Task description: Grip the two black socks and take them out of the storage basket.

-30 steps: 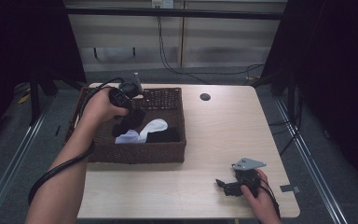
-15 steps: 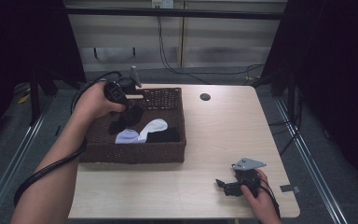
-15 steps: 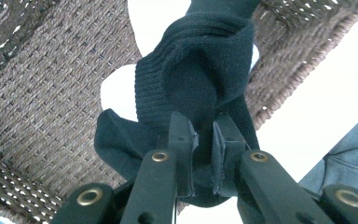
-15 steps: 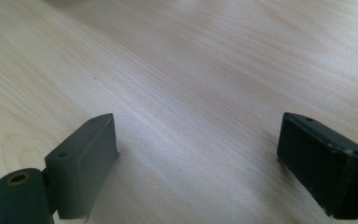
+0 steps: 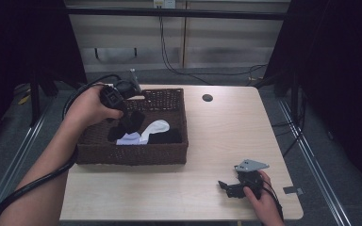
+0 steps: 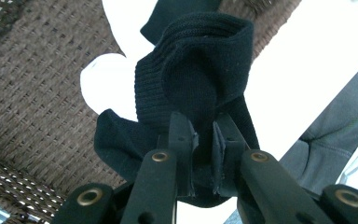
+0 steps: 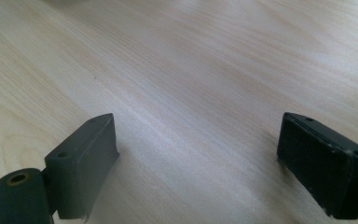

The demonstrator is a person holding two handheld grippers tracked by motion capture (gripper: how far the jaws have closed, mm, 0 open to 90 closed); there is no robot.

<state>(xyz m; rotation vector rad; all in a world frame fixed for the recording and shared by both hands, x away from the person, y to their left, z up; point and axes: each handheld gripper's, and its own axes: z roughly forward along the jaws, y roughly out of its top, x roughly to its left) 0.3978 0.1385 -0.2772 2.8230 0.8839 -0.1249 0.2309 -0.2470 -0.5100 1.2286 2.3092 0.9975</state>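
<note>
Pale wooden table (image 5: 217, 141) carries a wicker basket (image 5: 132, 153). Left claw (image 6: 204, 154) is clenched on a black sock (image 6: 200, 79), held above the basket over a white sock (image 5: 154, 128). Right claw (image 7: 196, 163) rests released on the table, well apart.

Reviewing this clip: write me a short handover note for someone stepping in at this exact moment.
Left gripper: shut on a black sock, held above the wicker basket at the table's left.
Right gripper: jaws wide open with nothing between them, resting on the table near its front right corner.
In the basket: a white sock, a pale bluish piece and more dark cloth.
Done: one black sock gripped and raised clear of the pile.
Left: probably carry it out of the basket and set it on the table, then go on with the other pieces; where it should go cannot be told.
</note>
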